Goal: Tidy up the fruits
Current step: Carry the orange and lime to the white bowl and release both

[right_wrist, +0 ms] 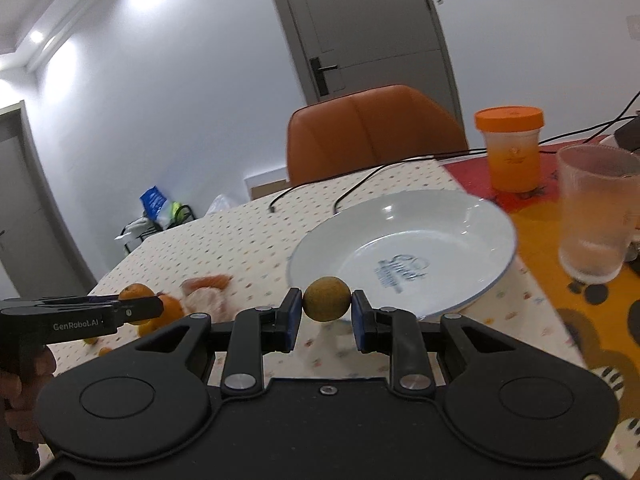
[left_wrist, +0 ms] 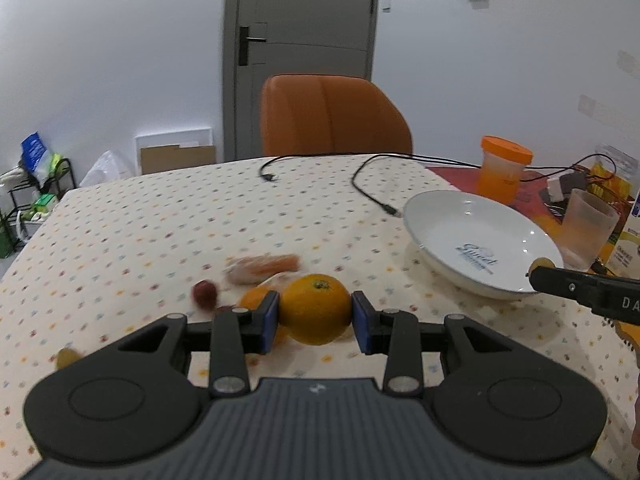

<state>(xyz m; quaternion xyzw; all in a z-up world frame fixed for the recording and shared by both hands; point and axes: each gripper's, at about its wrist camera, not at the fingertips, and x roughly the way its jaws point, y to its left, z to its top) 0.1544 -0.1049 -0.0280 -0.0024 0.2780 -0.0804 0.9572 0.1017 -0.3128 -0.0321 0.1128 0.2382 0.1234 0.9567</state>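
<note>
My left gripper [left_wrist: 316,316] is shut on a large orange [left_wrist: 315,307], held above the dotted tablecloth. Behind it lie a second orange [left_wrist: 254,298], a dark red fruit [left_wrist: 205,293], a blurred pinkish fruit piece [left_wrist: 262,268] and a small yellow-green fruit [left_wrist: 66,358] at the left. My right gripper [right_wrist: 326,312] is shut on a small yellow-green round fruit [right_wrist: 327,298], just in front of the near rim of the white plate [right_wrist: 472,216]. In the left wrist view the plate [left_wrist: 452,212] holds nothing, and the right gripper's tip reaches its near right rim.
An orange-lidded jar [right_wrist: 510,148] and a frosted plastic cup [right_wrist: 596,216] stand right of the plate on a red and orange mat. Two black cables [left_wrist: 360,176] trail across the far table. An orange chair [left_wrist: 332,114] stands behind the table. A hand holds the left gripper's handle [right_wrist: 24,380].
</note>
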